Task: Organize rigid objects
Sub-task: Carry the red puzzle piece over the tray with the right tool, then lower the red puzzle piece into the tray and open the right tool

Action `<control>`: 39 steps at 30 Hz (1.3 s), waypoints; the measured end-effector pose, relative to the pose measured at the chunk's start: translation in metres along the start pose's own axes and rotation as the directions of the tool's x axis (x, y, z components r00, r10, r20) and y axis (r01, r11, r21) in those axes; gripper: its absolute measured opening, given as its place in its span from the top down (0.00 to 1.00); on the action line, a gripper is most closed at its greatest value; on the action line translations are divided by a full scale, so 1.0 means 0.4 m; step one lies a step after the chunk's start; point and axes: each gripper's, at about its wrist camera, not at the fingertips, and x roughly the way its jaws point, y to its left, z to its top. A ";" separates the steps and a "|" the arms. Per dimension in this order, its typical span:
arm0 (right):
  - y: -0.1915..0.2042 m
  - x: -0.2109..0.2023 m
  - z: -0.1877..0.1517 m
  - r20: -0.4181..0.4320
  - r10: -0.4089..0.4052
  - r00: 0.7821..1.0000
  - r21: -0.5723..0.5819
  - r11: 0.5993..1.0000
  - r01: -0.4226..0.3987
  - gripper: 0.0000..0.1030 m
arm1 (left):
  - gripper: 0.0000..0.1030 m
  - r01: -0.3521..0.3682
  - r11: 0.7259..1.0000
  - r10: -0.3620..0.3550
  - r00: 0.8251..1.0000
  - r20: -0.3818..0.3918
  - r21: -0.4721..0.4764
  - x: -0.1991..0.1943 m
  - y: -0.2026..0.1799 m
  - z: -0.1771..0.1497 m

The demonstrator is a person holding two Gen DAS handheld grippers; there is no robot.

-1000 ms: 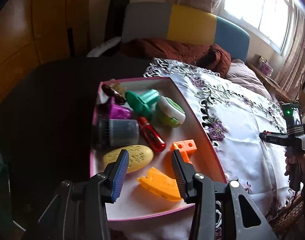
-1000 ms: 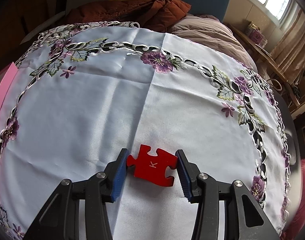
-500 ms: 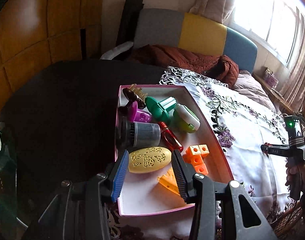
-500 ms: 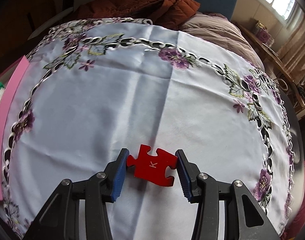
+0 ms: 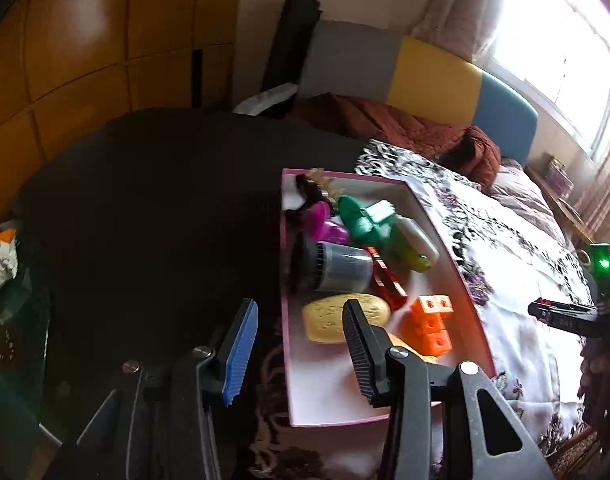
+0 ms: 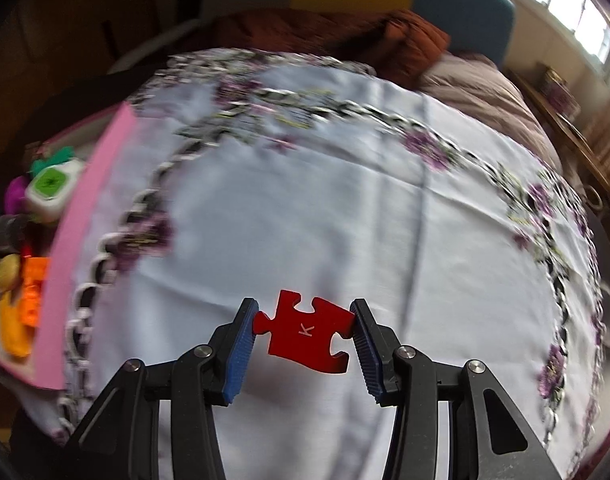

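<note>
My right gripper is shut on a red puzzle piece marked K and holds it above the white embroidered tablecloth. The pink tray holds a yellow soap-like oval, orange cubes, a grey cylinder, a red piece, a green piece and a magenta piece. My left gripper is open and empty, over the tray's near left edge. The tray also shows at the left in the right wrist view. The right gripper shows at the far right in the left wrist view.
A dark tabletop lies left of the tray. A bed with a brown blanket and a grey, yellow and blue headboard stands behind. A window is at the right. A snack bag lies at the far left.
My left gripper has swung left and back, off the tray's middle to its left edge. My right gripper has carried the red puzzle piece left, so the tray comes into its view.
</note>
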 end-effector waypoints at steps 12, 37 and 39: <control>0.359 -0.156 0.040 0.121 0.334 0.935 -0.294 0.911 -0.288 0.54 | 0.57 -0.052 0.997 0.053 0.999 0.004 -0.053 -0.001 0.060 0.001; 0.527 -0.011 0.047 0.039 0.405 0.914 -0.329 0.869 -0.371 0.33 | 0.56 -0.072 0.997 0.071 0.997 -0.028 -0.019 0.026 0.037 -0.007; 0.519 -0.022 0.044 0.051 0.413 0.909 -0.313 0.871 -0.378 0.33 | 0.56 -0.088 0.996 0.088 0.996 -0.016 -0.012 0.020 0.032 -0.004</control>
